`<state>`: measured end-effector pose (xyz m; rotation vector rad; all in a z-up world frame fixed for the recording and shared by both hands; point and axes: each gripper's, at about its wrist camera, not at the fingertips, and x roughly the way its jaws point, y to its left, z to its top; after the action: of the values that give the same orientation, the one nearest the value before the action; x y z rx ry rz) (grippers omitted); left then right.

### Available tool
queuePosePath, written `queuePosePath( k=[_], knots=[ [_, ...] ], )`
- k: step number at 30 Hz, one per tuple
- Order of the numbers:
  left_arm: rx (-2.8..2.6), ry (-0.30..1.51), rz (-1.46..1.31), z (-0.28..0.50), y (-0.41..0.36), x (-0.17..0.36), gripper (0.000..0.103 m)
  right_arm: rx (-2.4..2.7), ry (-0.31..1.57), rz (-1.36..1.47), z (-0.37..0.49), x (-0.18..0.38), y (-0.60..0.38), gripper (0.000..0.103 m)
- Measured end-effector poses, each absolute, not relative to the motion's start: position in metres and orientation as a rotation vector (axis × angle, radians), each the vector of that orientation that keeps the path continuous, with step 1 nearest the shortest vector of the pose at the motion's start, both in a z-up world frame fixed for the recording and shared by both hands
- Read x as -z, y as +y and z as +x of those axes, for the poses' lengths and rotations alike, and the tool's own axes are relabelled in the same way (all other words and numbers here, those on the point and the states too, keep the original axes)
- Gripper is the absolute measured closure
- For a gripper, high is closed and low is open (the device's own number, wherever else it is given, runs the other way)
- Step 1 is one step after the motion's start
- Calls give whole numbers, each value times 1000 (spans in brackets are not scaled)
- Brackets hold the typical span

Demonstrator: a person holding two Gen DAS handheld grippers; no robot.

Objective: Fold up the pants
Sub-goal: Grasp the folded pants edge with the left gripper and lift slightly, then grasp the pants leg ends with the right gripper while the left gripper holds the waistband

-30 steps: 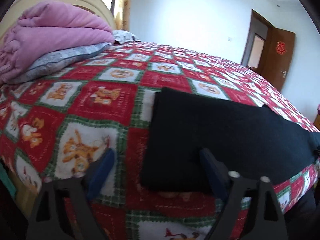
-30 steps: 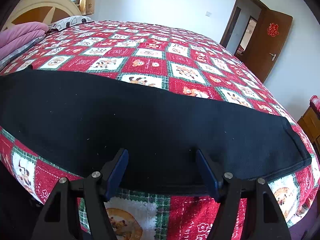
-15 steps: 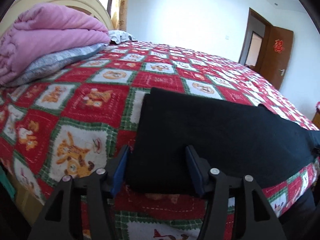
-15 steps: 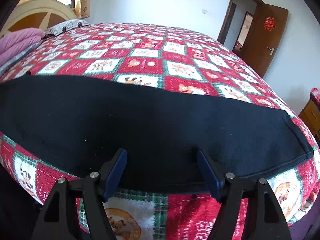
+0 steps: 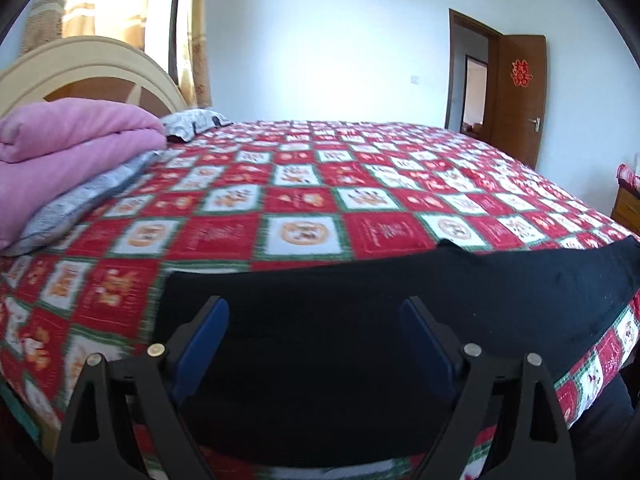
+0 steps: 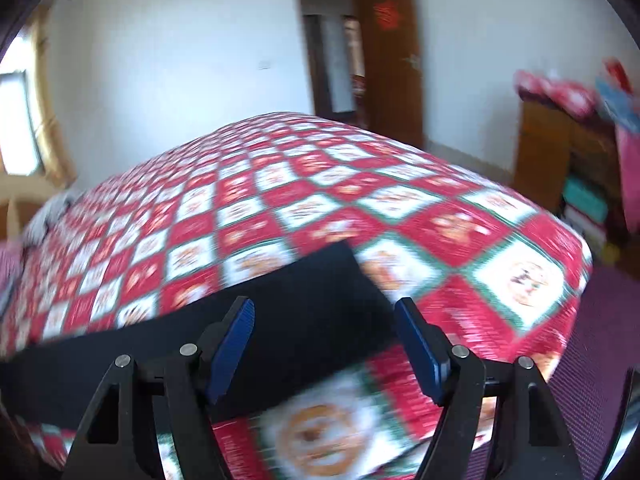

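Right tool (image 6: pixel 324 320) gapes above black pants (image 6: pixel 312 304) on checkered bedspread (image 6: pixel 400 200)

A red paper-cut sign (image 5: pixel 521 73) is seen on the brown door (image 5: pixel 520 120) at the upper right of the left wrist view; its form is that of the Chinese double-happiness character, 囍. In the right wrist view the same red sign (image 6: pixel 385 10) is found on the door (image 6: pixel 394 60) at the upper middle of the frame, but it is blurred and cannot be read there. On the red squares of the bedspread (image 5: pixel 384 232) faint pale marks like lettering are seen, too blurred to be made out. No other text, brand or number can be read.
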<state>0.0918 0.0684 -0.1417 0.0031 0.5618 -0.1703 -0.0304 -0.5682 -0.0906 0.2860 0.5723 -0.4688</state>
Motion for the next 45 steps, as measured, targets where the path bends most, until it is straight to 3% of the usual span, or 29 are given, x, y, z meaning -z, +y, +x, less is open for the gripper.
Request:
queuePosePath(
  k=[4, 8, 17, 21, 29, 33, 42, 45],
  knots=[
    [140, 599, -15, 100, 65, 156, 12, 505, 612, 319, -29, 102, -594, 30],
    [97, 638, 6, 100, 75, 172, 12, 576, 664, 247, -22, 119, -600, 45],
    [77, 577, 60, 93, 80, 162, 12, 464, 587, 357, -35, 109, -609, 45],
    [38, 590, 28, 99, 92, 168, 6, 436, 579, 462, -39, 115, -625, 45],
    [34, 590, 19, 99, 98, 180, 2, 438, 599, 342, -24, 122, -604, 46],
    [36, 579, 20, 98, 98, 181, 1, 481, 609, 287, -20, 125, -600, 61],
    [36, 582, 11, 100, 99, 182, 0, 511, 638, 219, -15, 126, -594, 61],
    [36, 585, 8, 99, 100, 182, 0, 516, 639, 210, -16, 126, -592, 72]
  ],
)
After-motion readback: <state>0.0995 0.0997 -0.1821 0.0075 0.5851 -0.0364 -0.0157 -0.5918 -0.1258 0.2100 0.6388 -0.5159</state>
